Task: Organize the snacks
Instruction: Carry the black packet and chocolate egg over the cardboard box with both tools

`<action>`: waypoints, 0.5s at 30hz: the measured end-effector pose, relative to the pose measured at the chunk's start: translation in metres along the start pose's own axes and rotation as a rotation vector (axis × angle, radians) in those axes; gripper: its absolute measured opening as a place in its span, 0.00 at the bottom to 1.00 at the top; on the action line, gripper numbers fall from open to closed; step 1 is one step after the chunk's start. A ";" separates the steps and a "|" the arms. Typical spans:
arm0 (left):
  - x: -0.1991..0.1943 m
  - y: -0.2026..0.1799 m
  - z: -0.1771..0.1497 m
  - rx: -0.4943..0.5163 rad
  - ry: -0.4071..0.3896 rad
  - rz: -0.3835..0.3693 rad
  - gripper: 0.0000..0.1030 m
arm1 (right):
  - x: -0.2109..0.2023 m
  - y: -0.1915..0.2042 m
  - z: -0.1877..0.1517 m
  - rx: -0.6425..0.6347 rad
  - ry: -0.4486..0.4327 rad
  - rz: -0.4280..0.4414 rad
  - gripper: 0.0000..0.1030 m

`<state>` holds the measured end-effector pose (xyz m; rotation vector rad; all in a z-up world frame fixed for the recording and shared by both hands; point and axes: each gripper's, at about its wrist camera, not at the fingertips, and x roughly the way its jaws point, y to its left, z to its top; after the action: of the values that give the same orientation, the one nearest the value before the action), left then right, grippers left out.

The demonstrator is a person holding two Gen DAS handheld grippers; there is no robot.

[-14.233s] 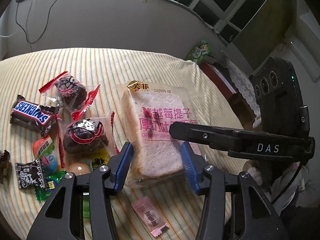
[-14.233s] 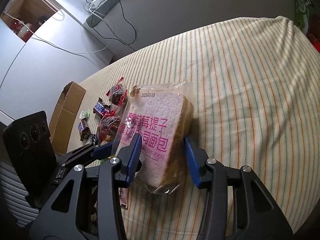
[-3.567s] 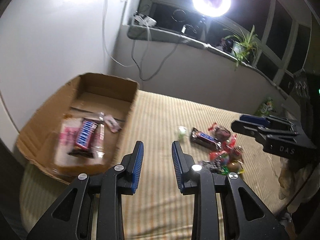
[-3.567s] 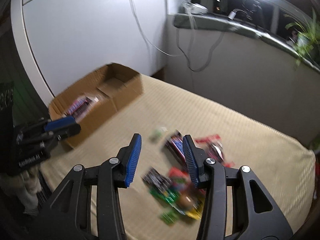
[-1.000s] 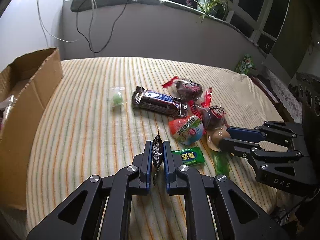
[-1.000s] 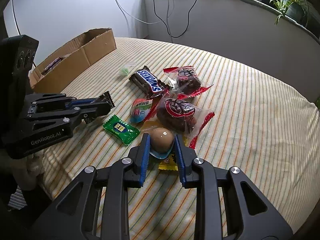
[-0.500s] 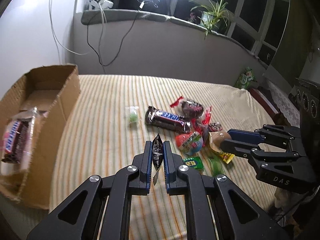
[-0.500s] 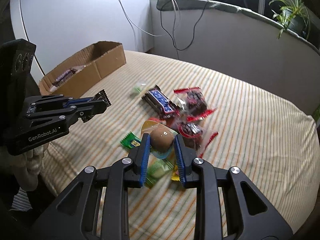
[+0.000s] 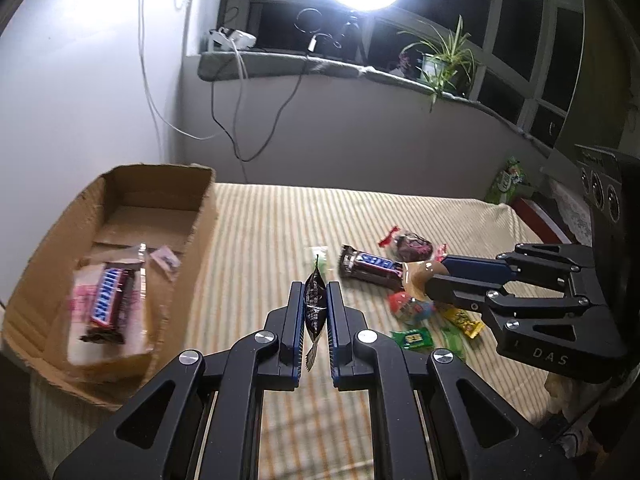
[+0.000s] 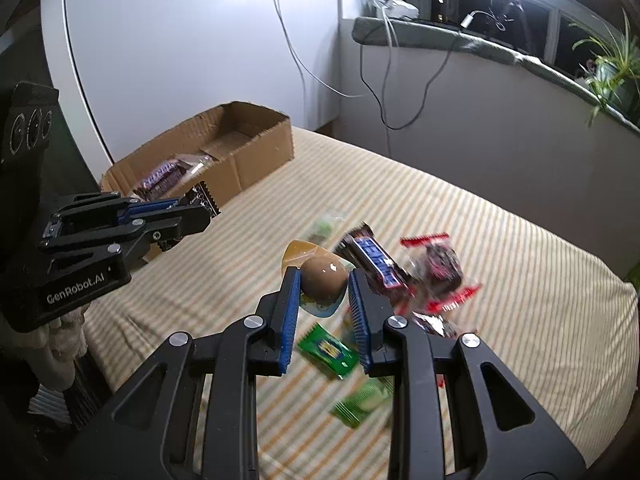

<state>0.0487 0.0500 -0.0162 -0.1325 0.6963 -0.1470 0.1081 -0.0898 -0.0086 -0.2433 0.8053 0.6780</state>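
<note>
- Left gripper (image 9: 316,312), fingers pressed together on a small dark candy packet (image 9: 315,306), pinched flat and standing on edge, long axis running straight ahead along the fingers, crimped tip poking out past the fingertips.
- Right gripper (image 10: 323,294), fingers pinching a brown egg-shaped treat (image 10: 323,277) in clear wrapping, rounded body filling the gap, wrapper edge sticking out above and below.
- Both loads clear of the striped bedspread (image 10: 500,240), nothing touching the cloth.
- Cardboard box (image 9: 120,216), open at the top, ahead and to the left of the left gripper, near rim close to that side; long axis of the box running away from the camera.
- Same box in the right wrist view (image 10: 224,148) farther off, up and to the left, beyond the left gripper (image 10: 188,216).
- Left hand's load judged nearer the box; right hand's load with more ground to cross, and the left gripper lying in between.
- Inside the box: a blue-wrapped chocolate bar (image 9: 108,300) on a pink-printed bag, plus small packets toward the back.
- Left behind on the bedspread, right of the left fingers: another chocolate bar (image 9: 370,268), red-edged cake packets (image 9: 412,246), green sachets (image 10: 326,350).
</note>
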 end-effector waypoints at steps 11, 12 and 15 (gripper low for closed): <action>-0.014 0.030 0.002 -0.040 -0.028 0.044 0.09 | 0.020 0.028 0.032 -0.049 -0.013 0.040 0.25; -0.015 0.033 0.002 -0.044 -0.029 0.047 0.09 | 0.022 0.032 0.035 -0.052 -0.013 0.043 0.25; -0.016 0.042 0.001 -0.054 -0.031 0.061 0.09 | 0.030 0.041 0.047 -0.070 -0.016 0.051 0.25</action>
<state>0.0413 0.0944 -0.0129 -0.1648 0.6734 -0.0671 0.1243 -0.0239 0.0032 -0.2809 0.7755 0.7562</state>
